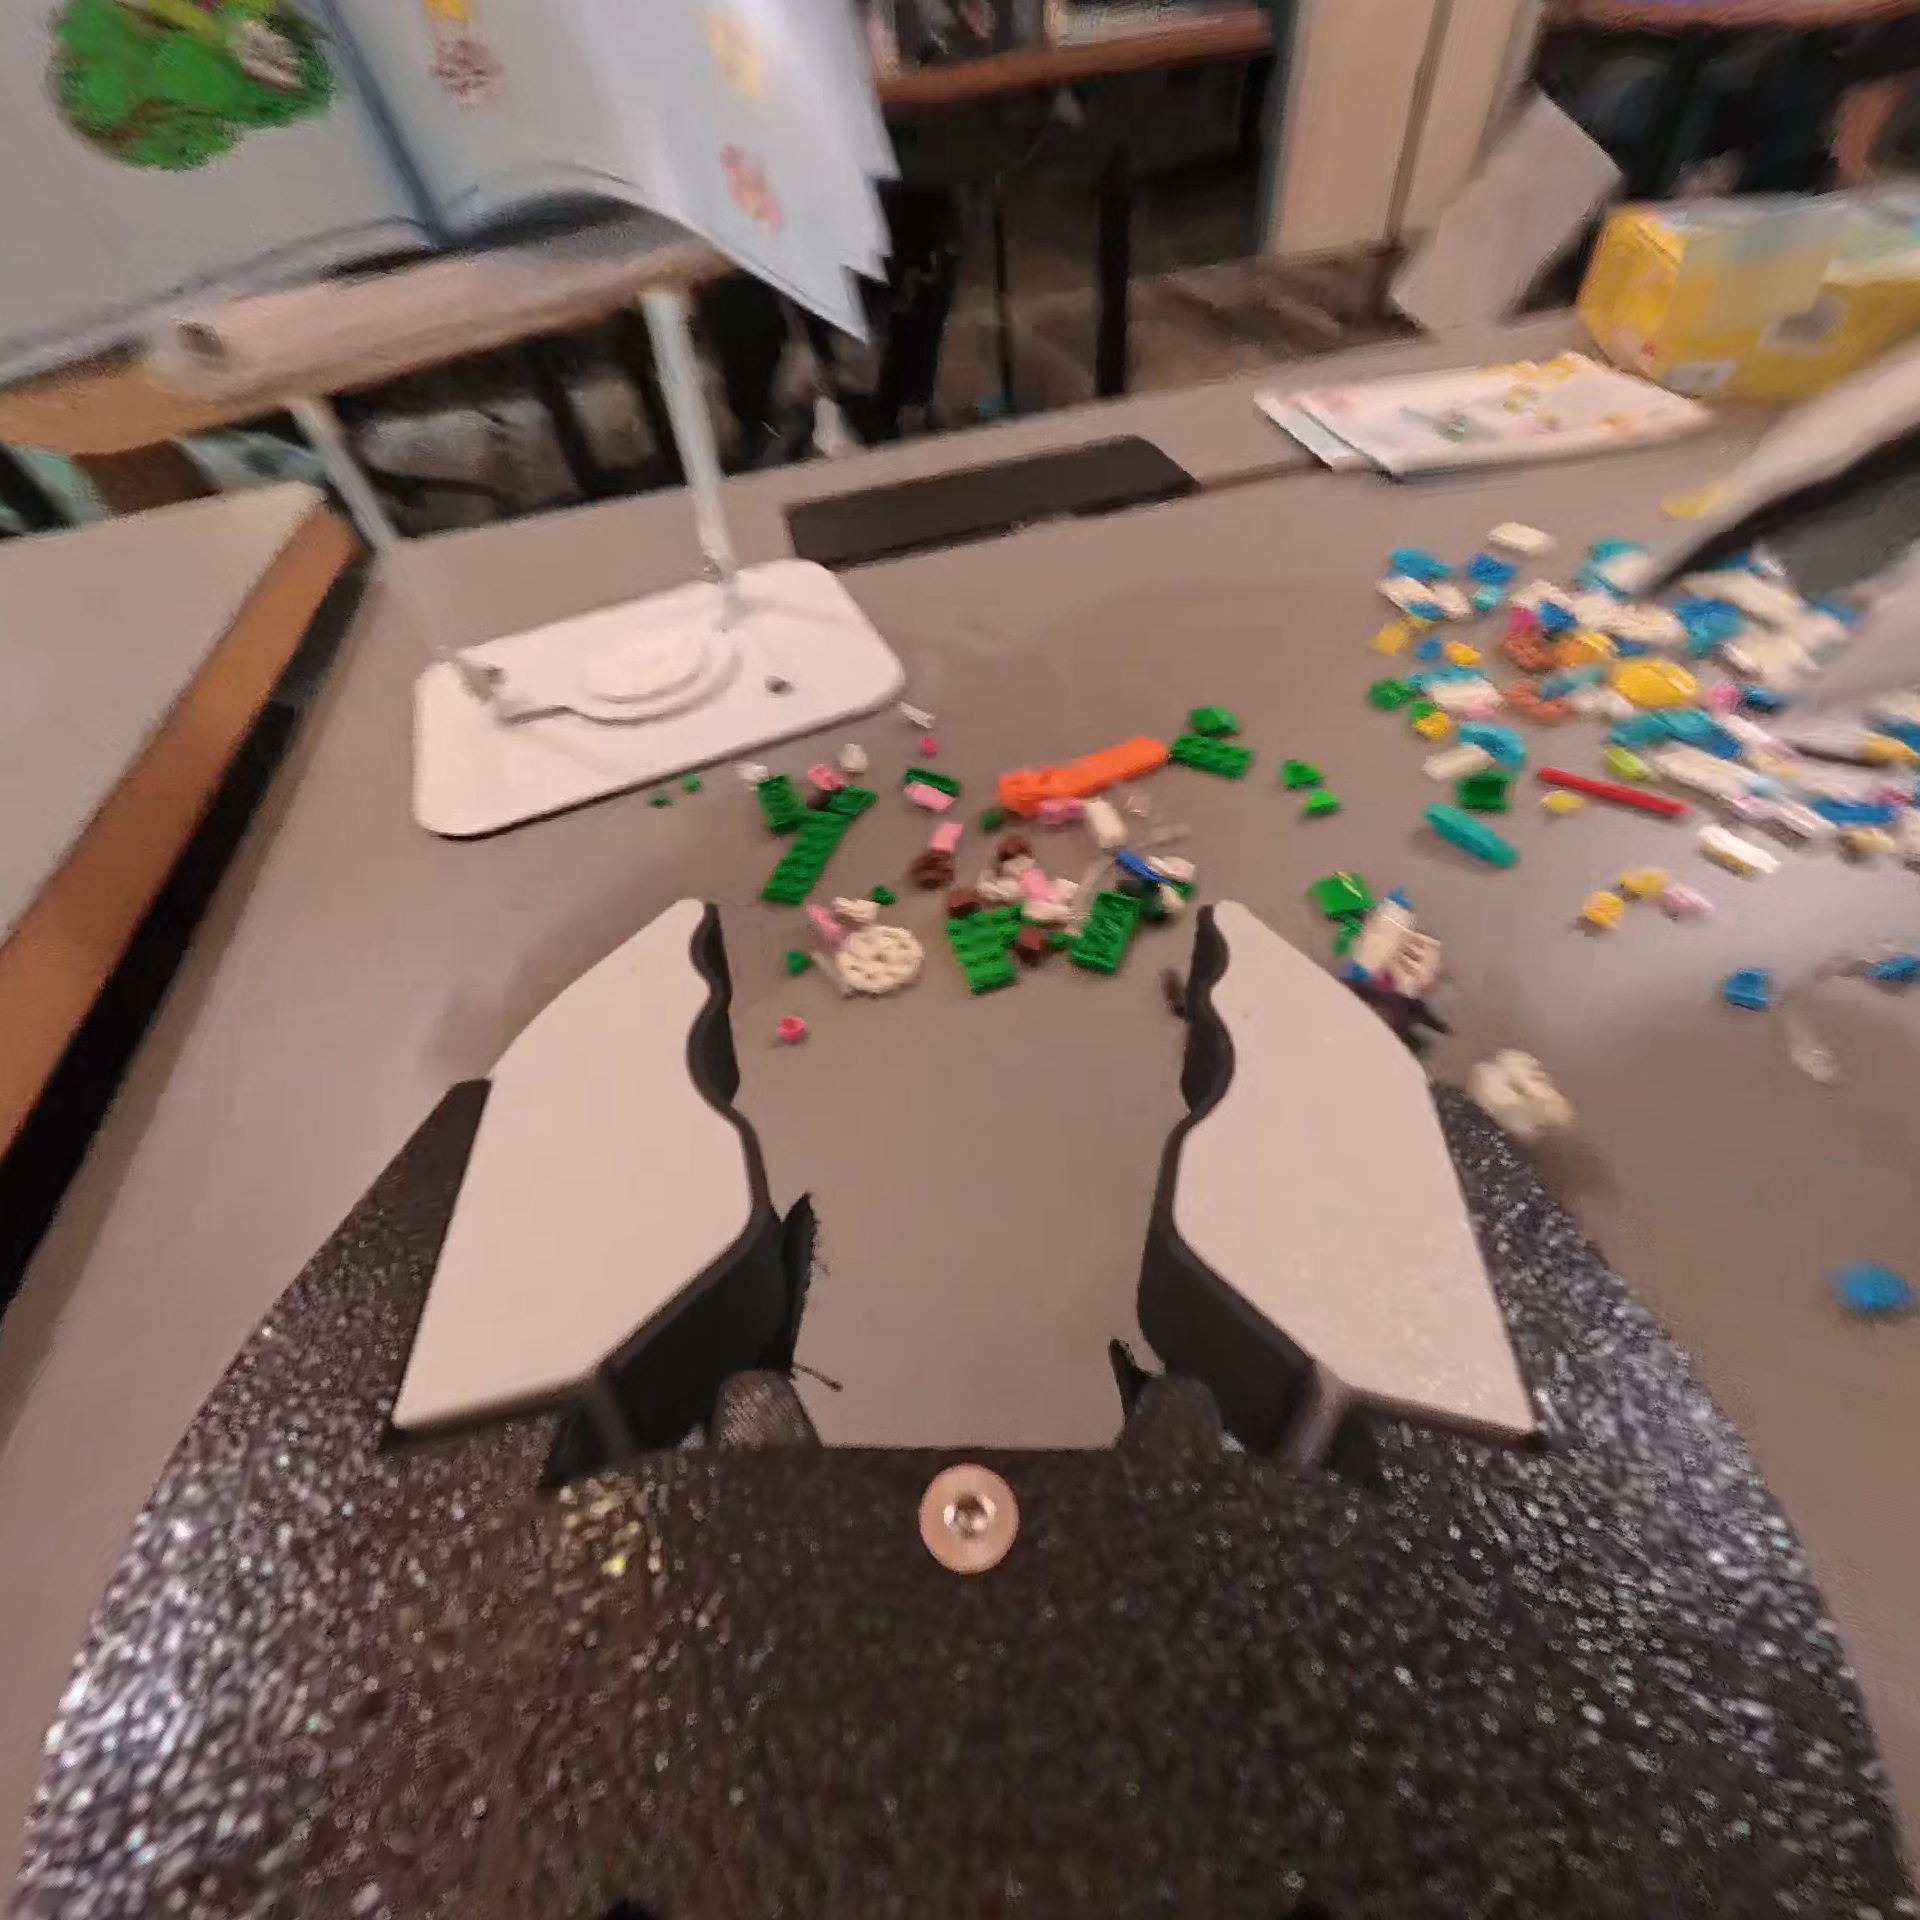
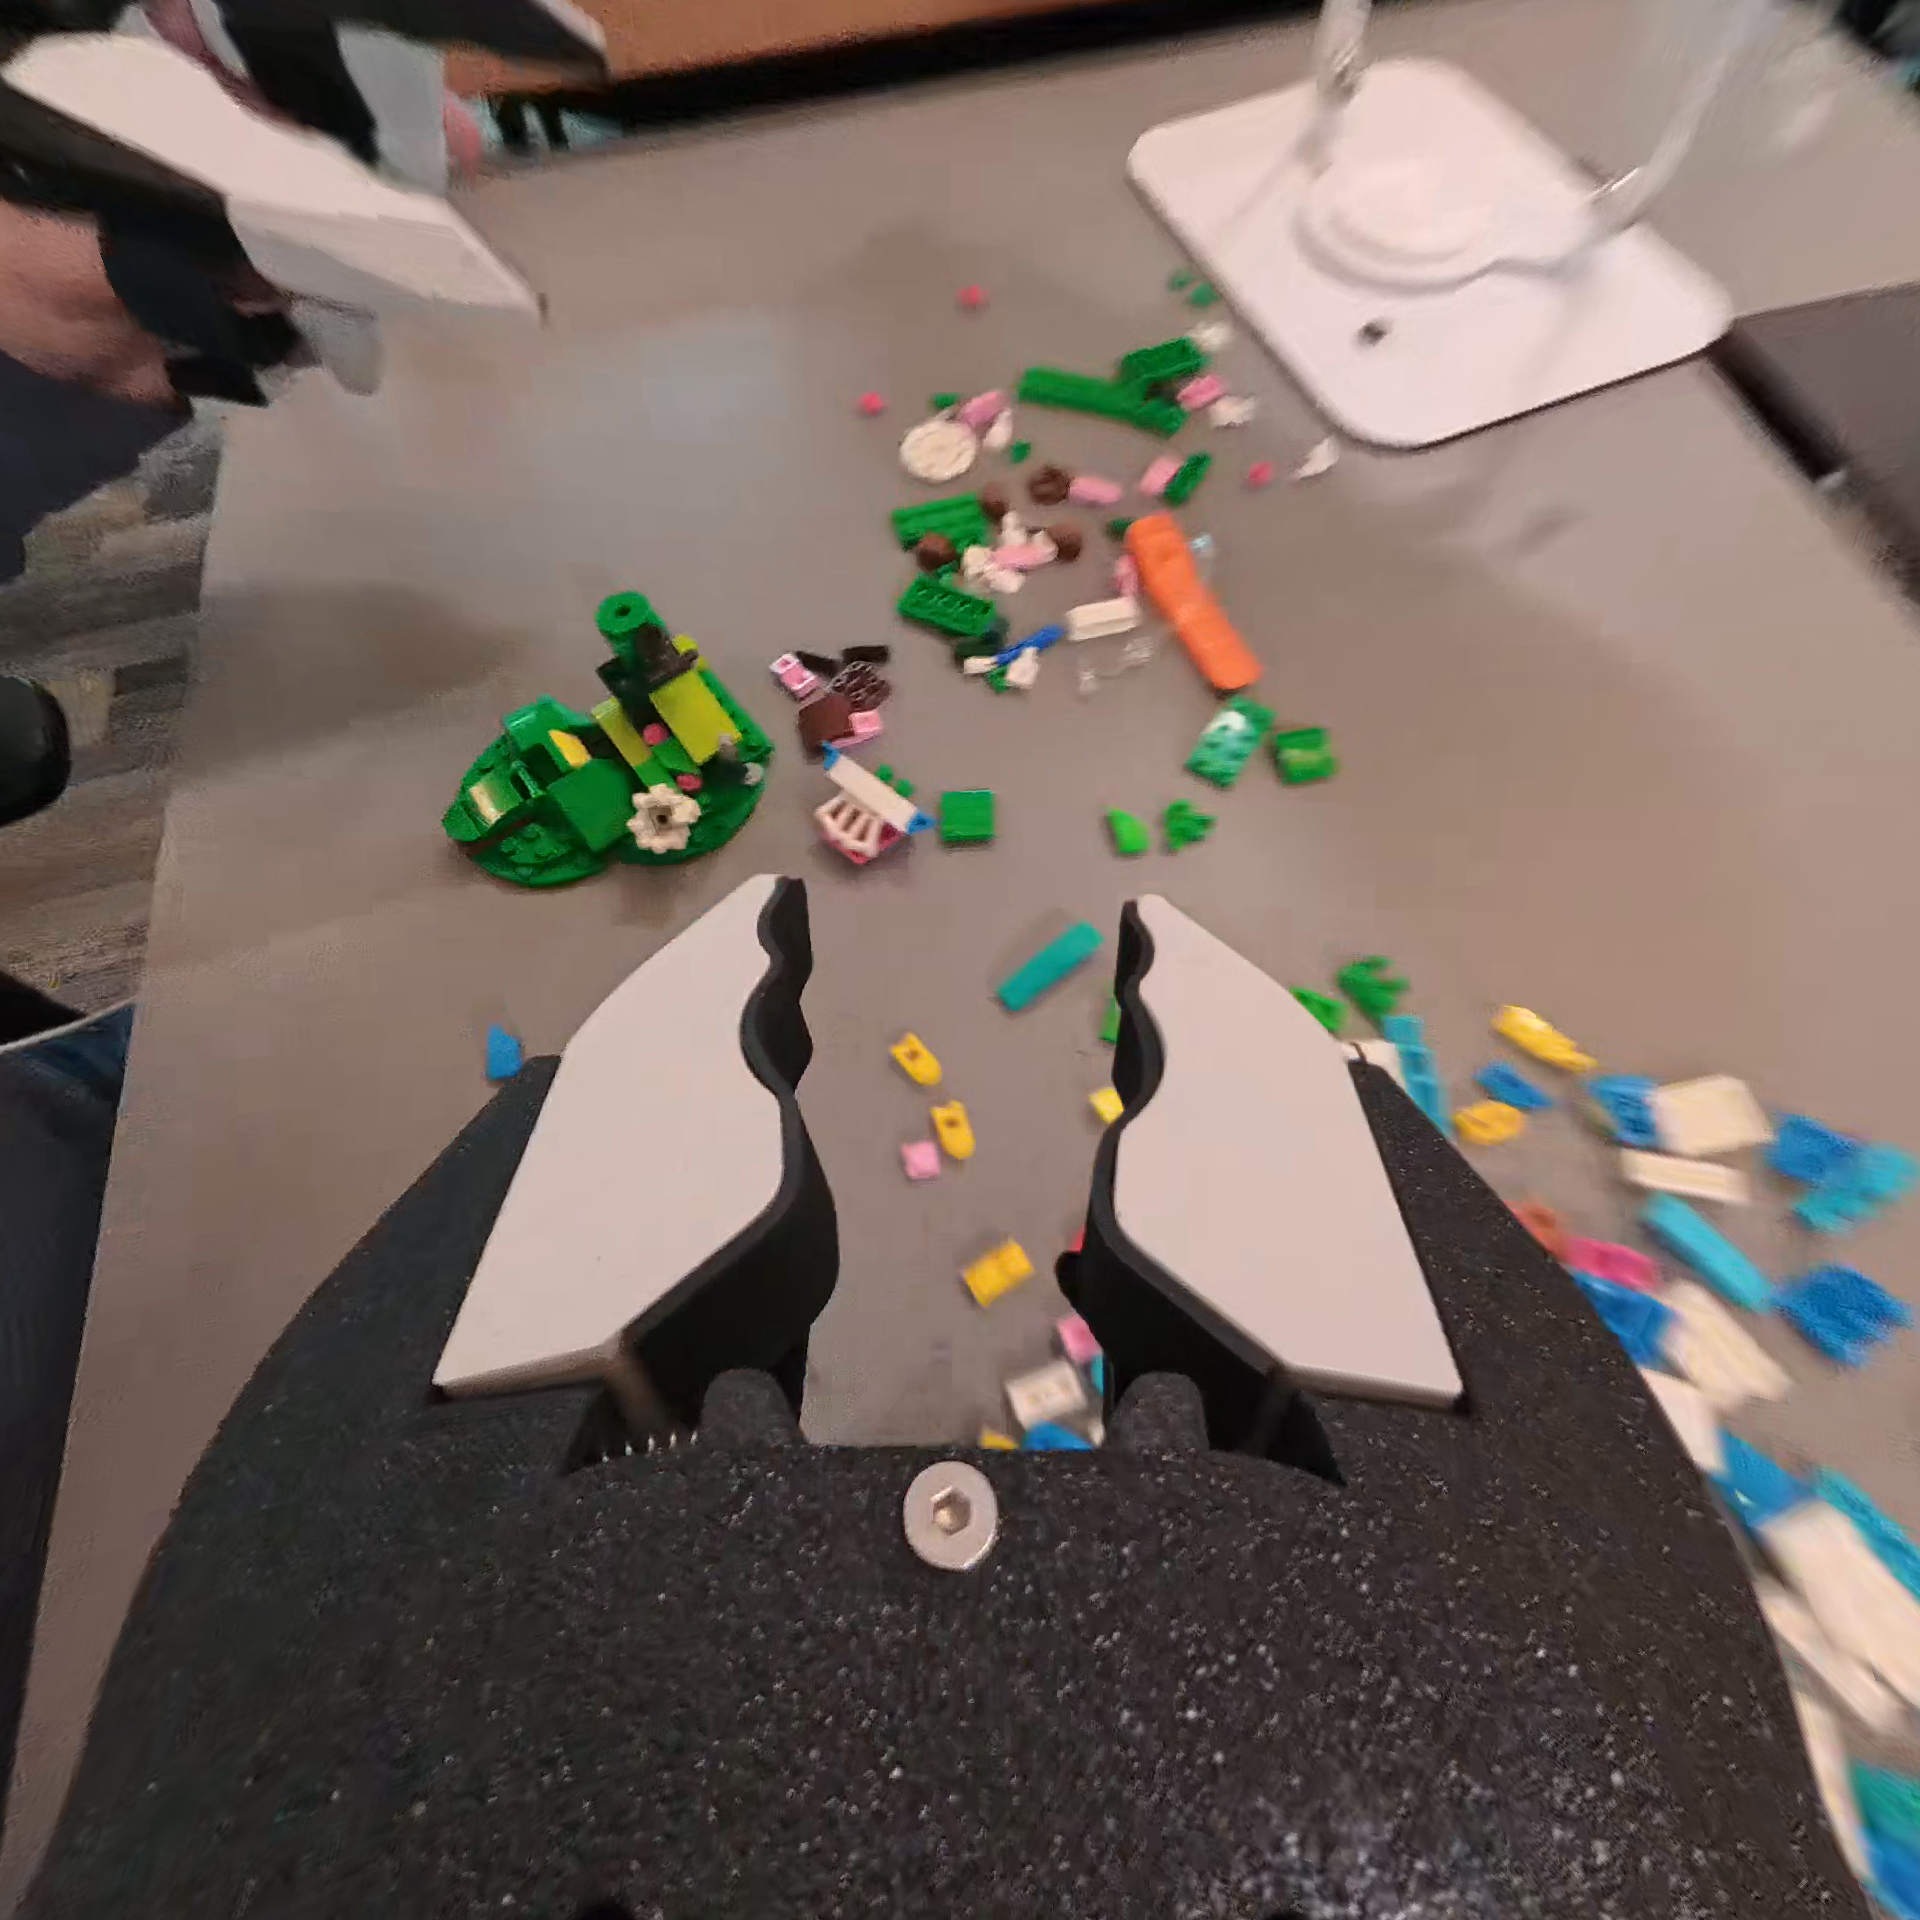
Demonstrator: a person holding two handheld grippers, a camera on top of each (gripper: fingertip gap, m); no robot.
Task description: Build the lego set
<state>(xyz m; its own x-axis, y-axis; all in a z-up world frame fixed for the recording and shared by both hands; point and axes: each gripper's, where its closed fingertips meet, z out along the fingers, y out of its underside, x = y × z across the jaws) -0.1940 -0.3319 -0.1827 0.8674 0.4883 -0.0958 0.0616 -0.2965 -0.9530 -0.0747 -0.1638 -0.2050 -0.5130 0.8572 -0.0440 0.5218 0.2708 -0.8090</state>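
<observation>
A partly built green lego model [image 2: 613, 764] with lime bricks and a white flower stands on the grey table [image 2: 468, 499], left of my right gripper's tips. My right gripper [image 2: 961, 899] is open and empty above small yellow pieces [image 2: 951, 1127] and a teal bar [image 2: 1047, 966]. My left gripper [image 1: 961, 920] is open and empty, short of a scatter of green plates [image 1: 805, 857], pink and brown bits and an orange brick separator [image 1: 1081, 774]. The left gripper also shows at the right wrist view's top left [image 2: 312, 223], held by a hand.
A white stand base [image 1: 644, 691] holds an open instruction booklet [image 1: 644, 125] at the back. A heap of blue, white and yellow pieces [image 1: 1662, 675] lies at right, with more booklets [image 1: 1486, 410] and a yellow box [image 1: 1756, 301] behind. The table edge [image 1: 166, 727] runs along the left. My left tips are about 20 cm from the teal bar [image 2: 1047, 966], my right tips only 9 cm. My left wrist view [image 1: 1475, 827] looks at it from another angle.
</observation>
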